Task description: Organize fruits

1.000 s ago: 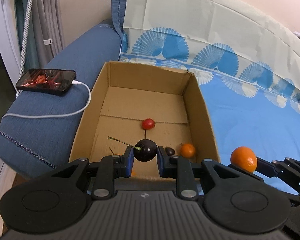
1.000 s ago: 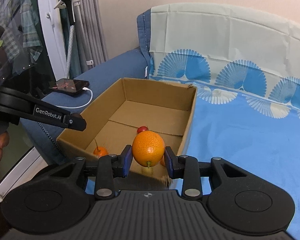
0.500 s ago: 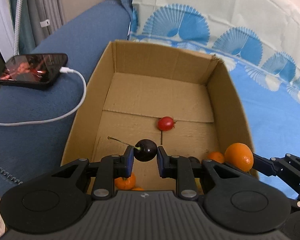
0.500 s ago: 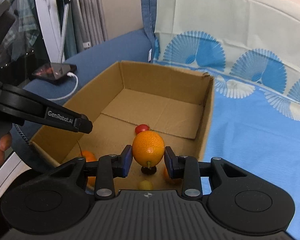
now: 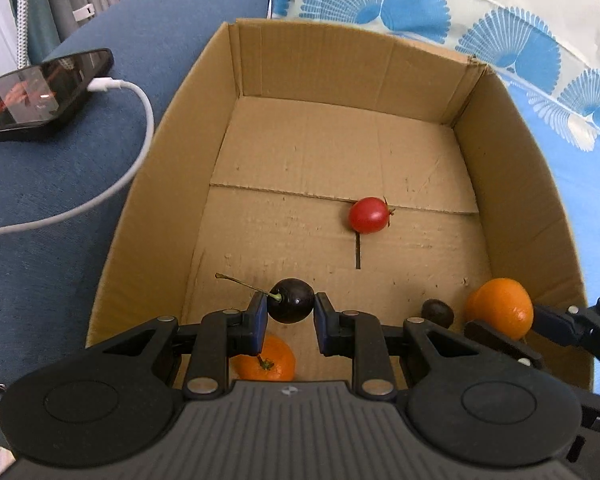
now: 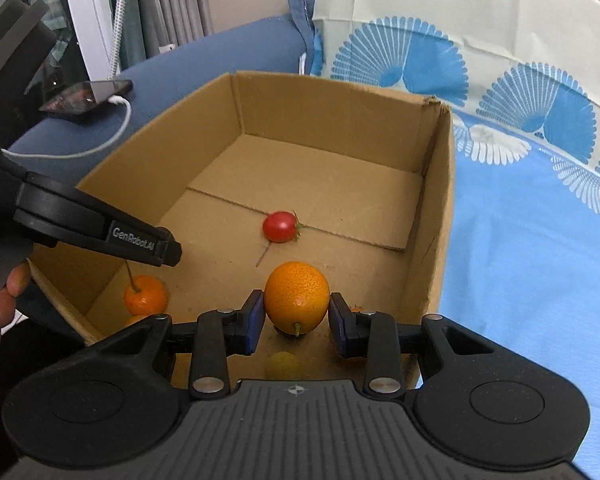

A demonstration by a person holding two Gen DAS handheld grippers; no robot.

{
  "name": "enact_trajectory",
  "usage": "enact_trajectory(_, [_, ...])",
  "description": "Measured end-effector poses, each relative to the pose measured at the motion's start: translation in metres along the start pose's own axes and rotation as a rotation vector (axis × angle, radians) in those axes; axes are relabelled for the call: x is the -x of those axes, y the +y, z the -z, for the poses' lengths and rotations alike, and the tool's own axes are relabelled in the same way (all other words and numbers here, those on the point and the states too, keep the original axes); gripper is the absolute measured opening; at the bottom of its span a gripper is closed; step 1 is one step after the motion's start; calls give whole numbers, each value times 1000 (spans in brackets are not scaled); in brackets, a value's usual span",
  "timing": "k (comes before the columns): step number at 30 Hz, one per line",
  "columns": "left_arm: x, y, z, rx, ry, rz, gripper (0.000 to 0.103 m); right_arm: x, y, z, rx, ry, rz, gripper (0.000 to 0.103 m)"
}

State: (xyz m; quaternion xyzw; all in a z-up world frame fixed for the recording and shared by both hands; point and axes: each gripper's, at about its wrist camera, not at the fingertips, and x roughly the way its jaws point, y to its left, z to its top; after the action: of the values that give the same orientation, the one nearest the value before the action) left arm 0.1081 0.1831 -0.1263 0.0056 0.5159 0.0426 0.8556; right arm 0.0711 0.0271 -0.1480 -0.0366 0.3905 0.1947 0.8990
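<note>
Two hand-held grippers hang over an open brown cardboard box (image 5: 512,152) on a blue sofa. The right gripper (image 6: 296,320) clamps a round orange citrus fruit (image 6: 297,297) above the box's near right corner. The left gripper (image 5: 290,314) pinches a dark stemmed cherry (image 5: 291,300) above the near left. A small red tomato (image 5: 368,215) lies mid-floor. The step looks like delivery into the box; next, each should lower and release gently, clear of fruit underneath.

Bare cardboard box (image 5: 284,80) floor beyond red tomato (image 5: 368,215); fruit clutter nearside.
</note>
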Motion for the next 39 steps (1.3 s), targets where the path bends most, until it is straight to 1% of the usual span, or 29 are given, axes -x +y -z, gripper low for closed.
enact_trajectory(3, [-2,-1,0,-4,-1,-5,28,-1,0,0,19,-5,3,36])
enact_trajectory(4, [-2,-1,0,-10,-7,-5,33,0,0,0,28,-3,0,36])
enact_trajectory(5, [-2,-2,0,-18,-8,-5,43,0,1,1,36,1,-7,37])
enact_trajectory(6, [0,-2,1,-22,-7,-8,78,1,1,1,43,7,-17,44])
enact_trajectory(7, [3,-3,1,-20,-14,-19,103,4,2,2,48,3,-18,54])
enact_trajectory(8, [8,-2,3,-12,-50,-35,102,8,4,3,60,-14,-23,72])
enact_trajectory(9, [15,-2,5,-16,-88,-46,103,12,7,5,74,-25,-15,85])
enact_trajectory(10, [20,-3,5,-32,-109,-47,103,16,9,6,92,-35,-8,89])
enact_trajectory(11, [25,-3,6,-48,-117,-51,103,19,12,8,105,-37,-2,89])
enact_trajectory(13, [31,-2,7,-46,-104,-68,103,28,14,11,107,-34,4,90])
enact_trajectory(17, [51,-2,18,-6,-76,-37,103,58,17,14,57,-53,12,94])
enact_trajectory(20, [74,-6,32,-12,-95,-39,103,84,22,22,34,-84,34,97])
enact_trajectory(24, [100,-13,54,-29,-106,-34,103,112,25,39,13,-109,89,97])
enact_trajectory(26, [114,-17,64,-30,-116,-33,103,128,24,48,-16,-130,122,97])
enact_trajectory(30, [137,-22,81,-29,-146,-41,103,153,21,61,-78,-160,160,98])
enact_trajectory(35, [161,-28,100,-53,-183,-50,103,177,22,72,-111,-198,171,98])
enact_trajectory(39, [171,-31,112,-65,-205,-65,103,188,27,79,-100,-211,162,98])
